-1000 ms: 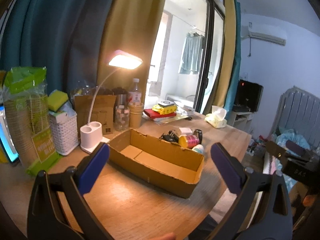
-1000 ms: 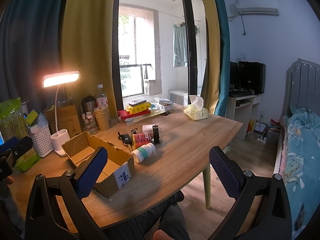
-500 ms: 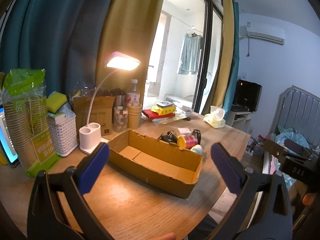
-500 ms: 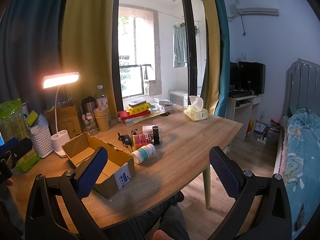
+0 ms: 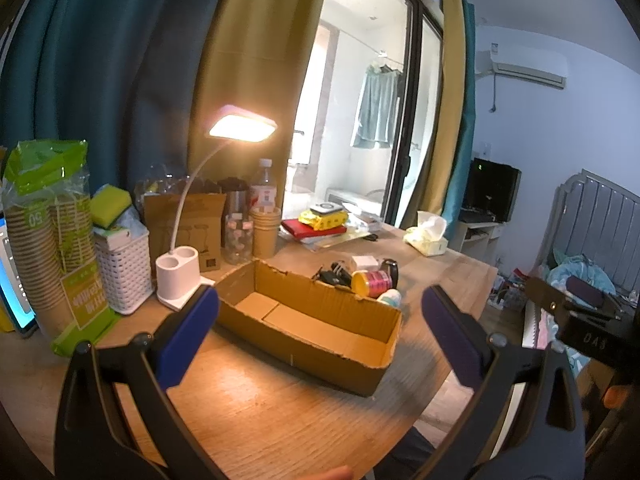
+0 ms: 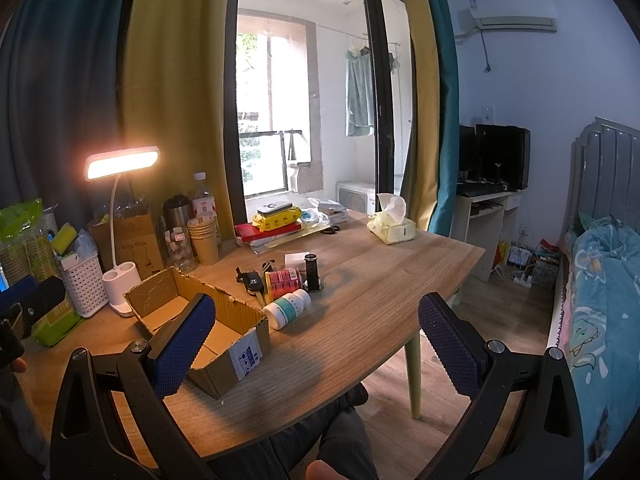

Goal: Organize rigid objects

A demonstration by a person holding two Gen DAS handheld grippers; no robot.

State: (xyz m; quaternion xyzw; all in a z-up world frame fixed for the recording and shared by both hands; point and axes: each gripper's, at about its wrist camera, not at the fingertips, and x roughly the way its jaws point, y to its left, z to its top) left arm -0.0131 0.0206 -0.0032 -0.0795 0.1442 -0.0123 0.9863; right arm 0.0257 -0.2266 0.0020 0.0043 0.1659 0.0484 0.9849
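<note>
Your left gripper [image 5: 320, 320] spread wide above the box [image 5: 308, 320]; your right gripper [image 6: 316, 332] spread wide, holding nothing; bottle [image 6: 289, 308], can [image 6: 285, 280], keys [image 6: 253, 280] just beside the box, on the worktop [image 6: 360, 280]

In the left wrist view the cardboard box [image 5: 312, 320] hides the lower parts of the white bottle [image 5: 389, 297], the red-and-yellow can [image 5: 371, 283] and the car key [image 5: 334, 276] behind its far wall. The table [image 5: 256, 412] surface near the right finger is blurred. In the right wrist view, the box label [image 6: 245, 356] print is too small to read, and the left gripper [image 6: 24, 308] is cut off at the left edge.
</note>
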